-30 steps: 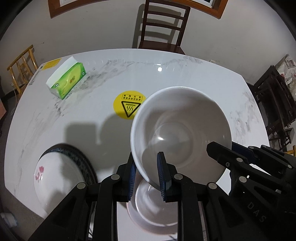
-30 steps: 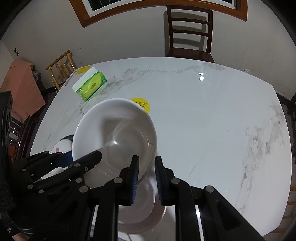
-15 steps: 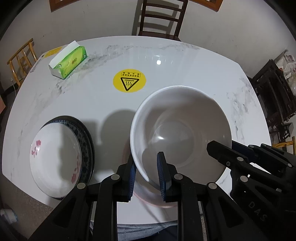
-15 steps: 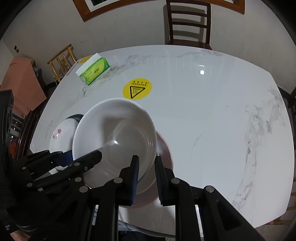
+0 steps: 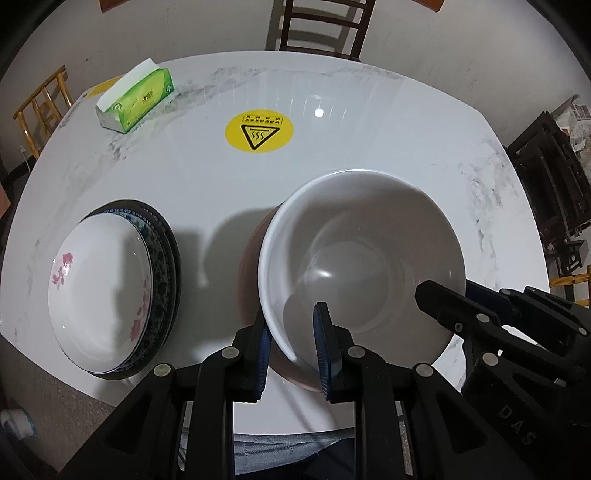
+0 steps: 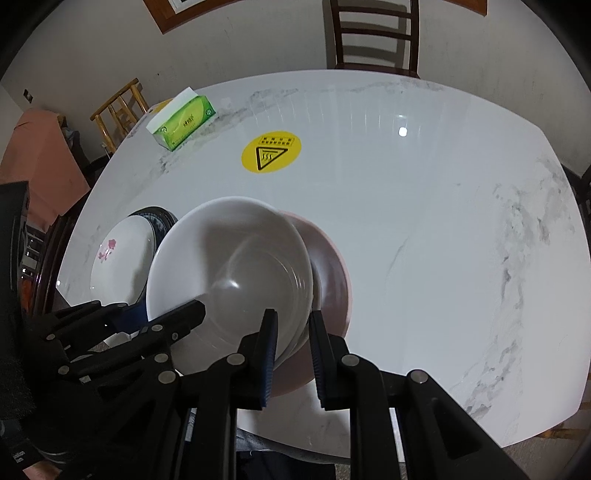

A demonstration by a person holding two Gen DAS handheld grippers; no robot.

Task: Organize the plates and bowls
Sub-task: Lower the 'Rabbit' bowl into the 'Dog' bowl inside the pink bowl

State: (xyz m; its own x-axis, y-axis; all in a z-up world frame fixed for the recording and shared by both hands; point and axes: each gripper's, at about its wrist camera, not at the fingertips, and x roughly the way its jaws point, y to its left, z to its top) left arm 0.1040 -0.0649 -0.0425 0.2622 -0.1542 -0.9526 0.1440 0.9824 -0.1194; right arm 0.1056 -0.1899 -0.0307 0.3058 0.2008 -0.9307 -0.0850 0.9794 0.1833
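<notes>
A white marbled worktop (image 5: 369, 122) fills the view, one dark chair (image 5: 325, 26) beyond it; over one pinkish plate (image 6: 332, 273) hangs one white bowl (image 5: 369, 258), its near rim pinched by the left gripper (image 5: 291, 347) and right gripper (image 6: 291, 354), fingers narrow; one flowered plate (image 5: 99, 295) tops a blue-rimmed stack (image 5: 166, 236) to the left; one tissue box (image 5: 136, 99); one yellow sticker (image 5: 258, 131).

White marble table (image 5: 369, 122) carries tissue box (image 5: 136, 99), stacked plates (image 5: 162, 251), pink bowl (image 6: 332, 273).
</notes>
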